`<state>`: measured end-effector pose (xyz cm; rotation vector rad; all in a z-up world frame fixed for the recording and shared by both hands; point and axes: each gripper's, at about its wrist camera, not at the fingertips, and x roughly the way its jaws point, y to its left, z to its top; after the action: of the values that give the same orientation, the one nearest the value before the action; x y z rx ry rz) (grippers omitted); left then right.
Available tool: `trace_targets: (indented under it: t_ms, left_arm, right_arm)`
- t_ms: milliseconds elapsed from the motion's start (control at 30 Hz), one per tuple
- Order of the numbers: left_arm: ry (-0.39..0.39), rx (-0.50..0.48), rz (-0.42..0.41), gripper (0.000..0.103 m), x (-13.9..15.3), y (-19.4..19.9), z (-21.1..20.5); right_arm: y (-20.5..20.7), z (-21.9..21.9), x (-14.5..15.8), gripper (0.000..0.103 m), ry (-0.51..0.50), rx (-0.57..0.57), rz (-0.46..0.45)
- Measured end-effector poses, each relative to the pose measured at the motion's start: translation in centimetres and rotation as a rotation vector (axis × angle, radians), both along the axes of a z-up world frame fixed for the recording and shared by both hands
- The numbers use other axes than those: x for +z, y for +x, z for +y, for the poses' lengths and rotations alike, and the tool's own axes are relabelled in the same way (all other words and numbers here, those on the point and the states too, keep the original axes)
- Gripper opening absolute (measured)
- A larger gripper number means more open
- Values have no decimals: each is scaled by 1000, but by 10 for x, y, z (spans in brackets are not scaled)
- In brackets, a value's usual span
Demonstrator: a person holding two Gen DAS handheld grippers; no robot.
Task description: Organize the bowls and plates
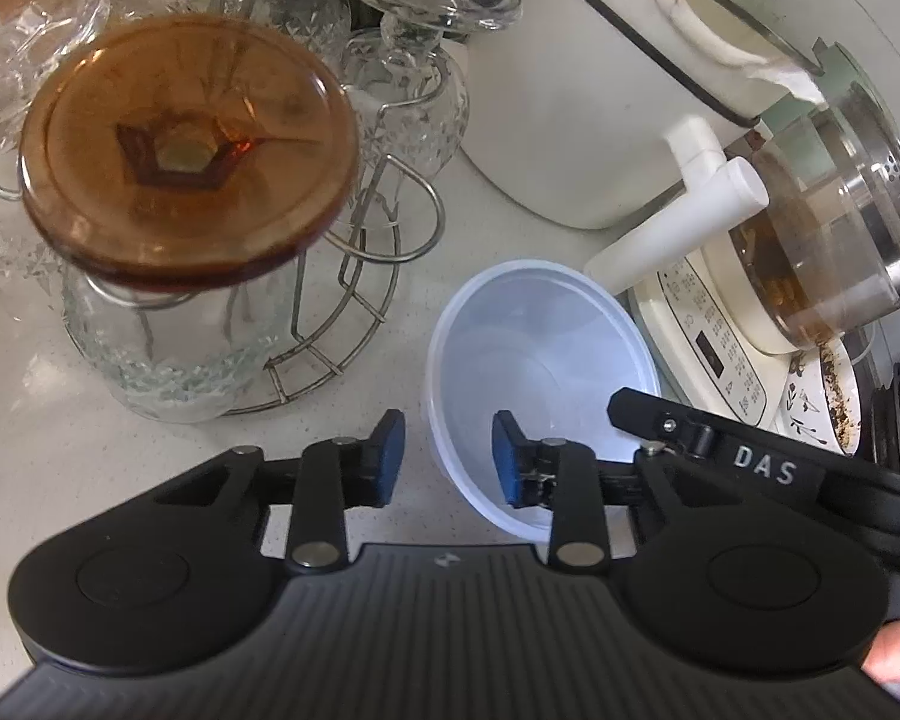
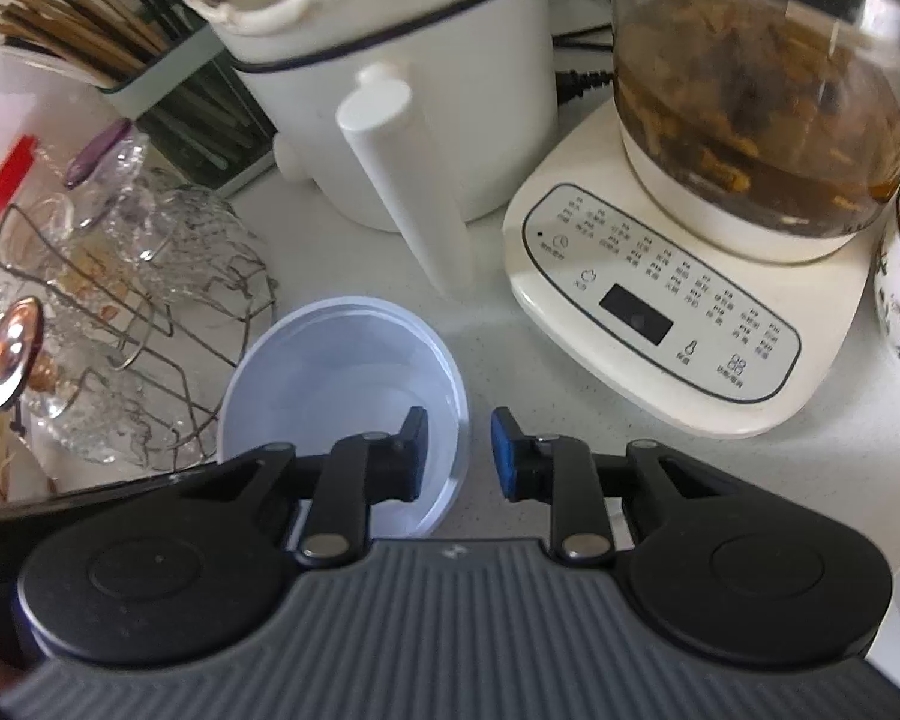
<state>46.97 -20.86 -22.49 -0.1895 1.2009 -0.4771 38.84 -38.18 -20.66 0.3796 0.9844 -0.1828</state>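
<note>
Translucent plastic bowl (image 1: 540,372) on the counter (image 1: 498,252) has opposite rims between both partly open, empty grippers, left gripper (image 1: 448,459) and right gripper (image 2: 459,453); uneven squeezing may buckle it or knock the glassware rack (image 1: 342,324).

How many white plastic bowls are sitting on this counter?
1. The white plastic bowl sits empty on the counter, between the wire glass rack and the kettle base. Others may be hidden outside the views.
</note>
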Motion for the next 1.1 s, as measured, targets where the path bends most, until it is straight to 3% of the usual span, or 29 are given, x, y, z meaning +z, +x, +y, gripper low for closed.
trace_targets:
  t_ms: [67,133,200,533,1100]
  left_arm:
    - [6,-9,-9,22,-1,-3,0]
    - [10,-17,-14,16,-2,-4,-1]
    - [8,-18,-16,16,-2,-3,-3]
    - [0,1,-74,15,24,-18,11]
    - [-71,50,-193,15,97,-85,55]
  right_arm:
    - [1,0,-2,19,6,-2,2]
    - [1,1,-3,18,2,1,6]
    - [2,3,-5,13,-16,1,23]
    - [-6,7,12,10,-4,29,-23]
    - [-66,31,78,10,5,95,-182]
